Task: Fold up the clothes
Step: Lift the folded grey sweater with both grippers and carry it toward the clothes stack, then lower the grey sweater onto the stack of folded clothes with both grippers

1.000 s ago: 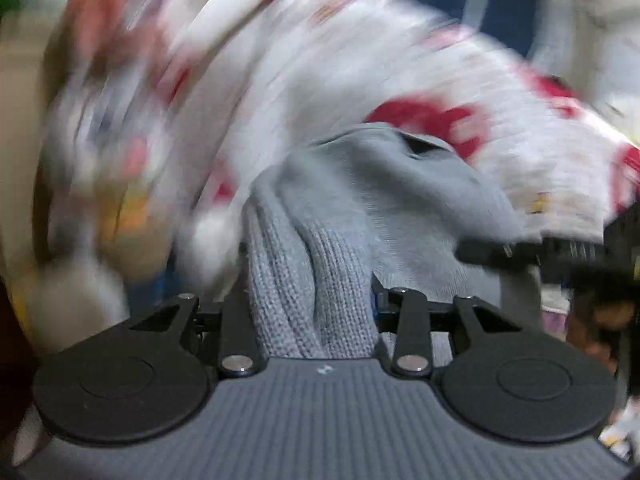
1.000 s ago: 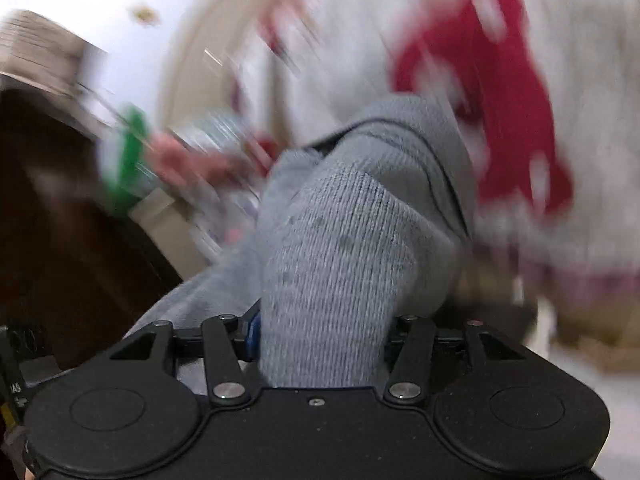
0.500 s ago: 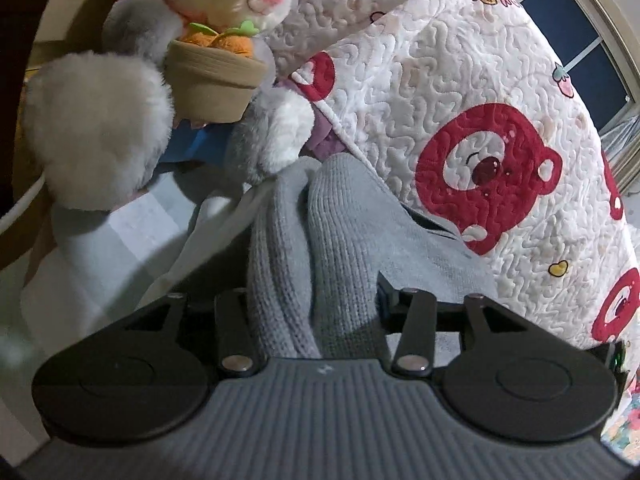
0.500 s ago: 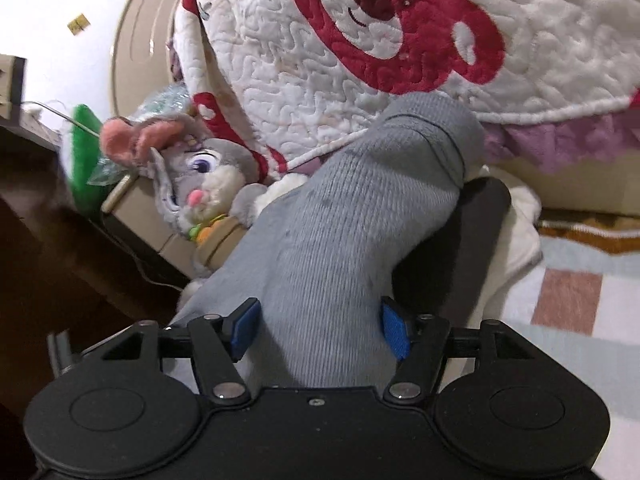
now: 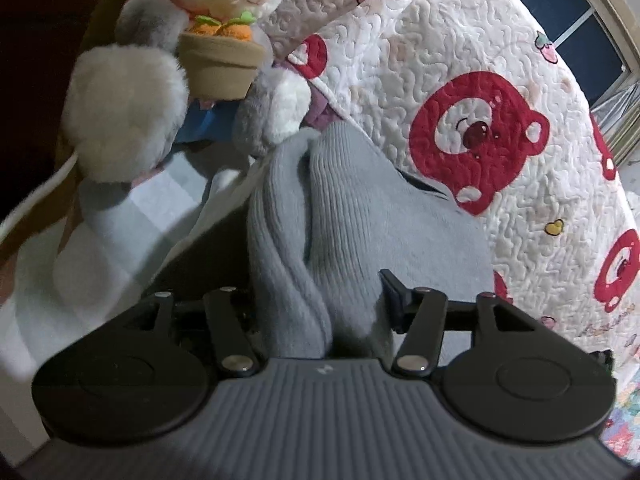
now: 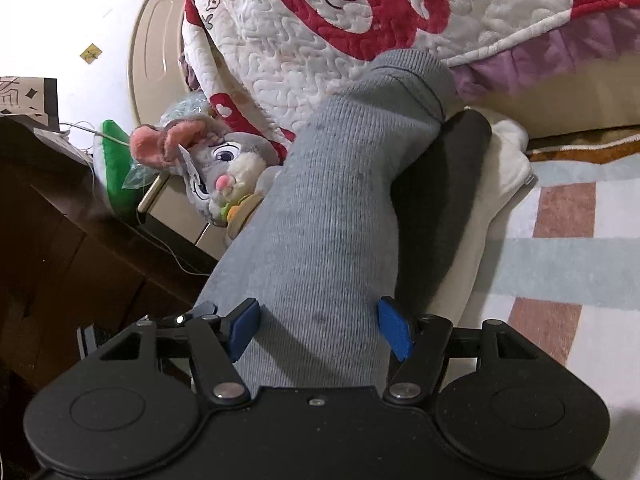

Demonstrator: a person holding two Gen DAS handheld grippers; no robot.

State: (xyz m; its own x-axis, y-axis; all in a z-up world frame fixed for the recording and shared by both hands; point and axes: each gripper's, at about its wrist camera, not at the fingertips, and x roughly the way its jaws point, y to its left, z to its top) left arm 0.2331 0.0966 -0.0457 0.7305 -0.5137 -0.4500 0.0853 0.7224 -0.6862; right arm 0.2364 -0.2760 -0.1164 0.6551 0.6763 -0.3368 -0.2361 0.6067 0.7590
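A grey ribbed knit garment (image 5: 344, 216) runs forward from between the jaws of my left gripper (image 5: 316, 296) toward the quilt. The left jaws are opening; the bunched cloth still lies between them, and the dark right pad (image 5: 391, 294) shows its inner face beside the cloth. In the right wrist view the same grey garment (image 6: 344, 184) lies between the jaws of my right gripper (image 6: 318, 326). Its blue pads (image 6: 245, 326) stand spread, with a shadowed gap on the left side of the cloth. The cloth droops over a white and black garment (image 6: 472, 200).
A white quilt with red bears (image 5: 460, 92) hangs behind the garment. A plush rabbit with a carrot pot (image 5: 216, 52) sits at the left, by a dark wooden cabinet (image 6: 60, 232). A striped rug (image 6: 568, 248) covers the floor at the right.
Both grippers sank and rolled, and the blur cleared. Both pairs of jaws spread wider around the grey cloth; the right pads no longer squeeze it.
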